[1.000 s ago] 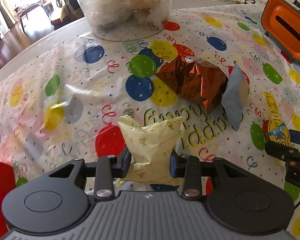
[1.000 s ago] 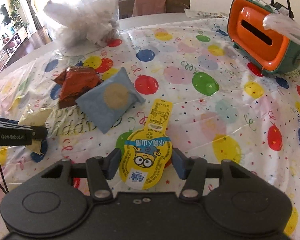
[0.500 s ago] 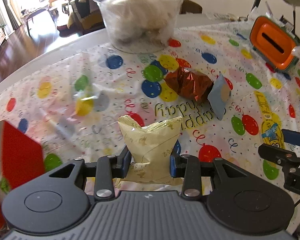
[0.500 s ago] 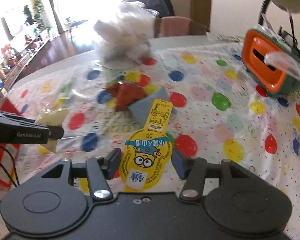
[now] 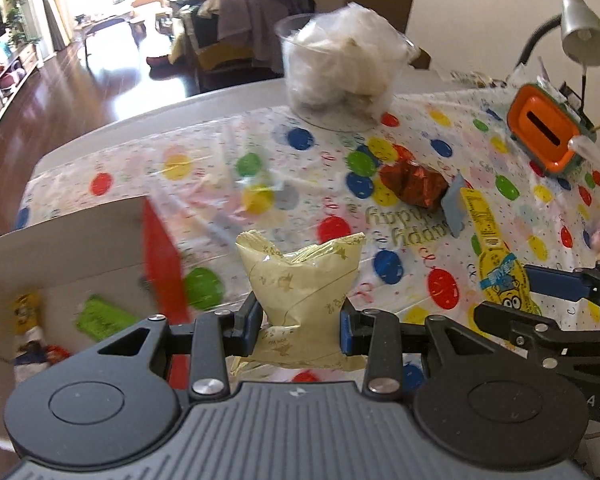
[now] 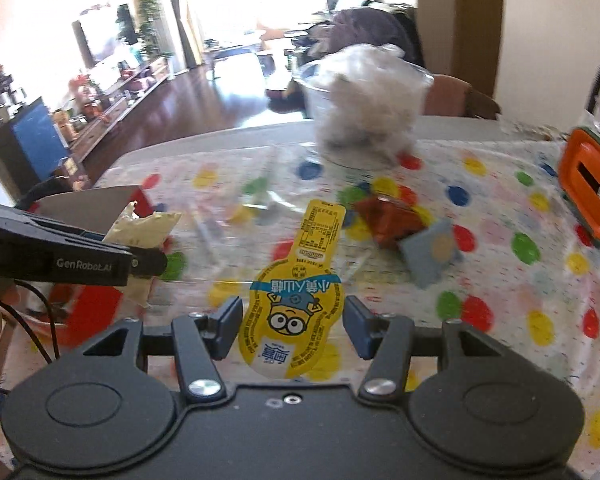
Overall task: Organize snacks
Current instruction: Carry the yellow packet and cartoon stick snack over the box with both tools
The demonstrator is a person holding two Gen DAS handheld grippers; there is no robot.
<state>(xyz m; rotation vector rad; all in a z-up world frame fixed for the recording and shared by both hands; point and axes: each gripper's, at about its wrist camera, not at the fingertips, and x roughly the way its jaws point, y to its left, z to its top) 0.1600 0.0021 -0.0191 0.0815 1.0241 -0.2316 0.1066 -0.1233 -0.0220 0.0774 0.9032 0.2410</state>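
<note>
My left gripper [image 5: 300,326] is shut on a pale yellow snack bag [image 5: 302,280] and holds it above the table, next to an open cardboard box [image 5: 72,232] with red sides that holds several snacks. My right gripper [image 6: 292,330] is shut on a yellow Minions snack packet [image 6: 296,304], also lifted; the packet shows at the right of the left wrist view [image 5: 496,268]. A red-brown foil snack [image 5: 414,184] and a blue-grey packet [image 5: 454,206] lie on the balloon tablecloth [image 5: 220,168].
A clear tub stuffed with white bags [image 5: 342,72] stands at the table's far side. An orange and green tissue holder [image 5: 546,136] and a desk lamp [image 5: 586,36] stand at the far right. Chairs stand beyond the table.
Both grippers have lifted and pulled back toward the left with their snacks. The cardboard box has come into the left wrist view.
</note>
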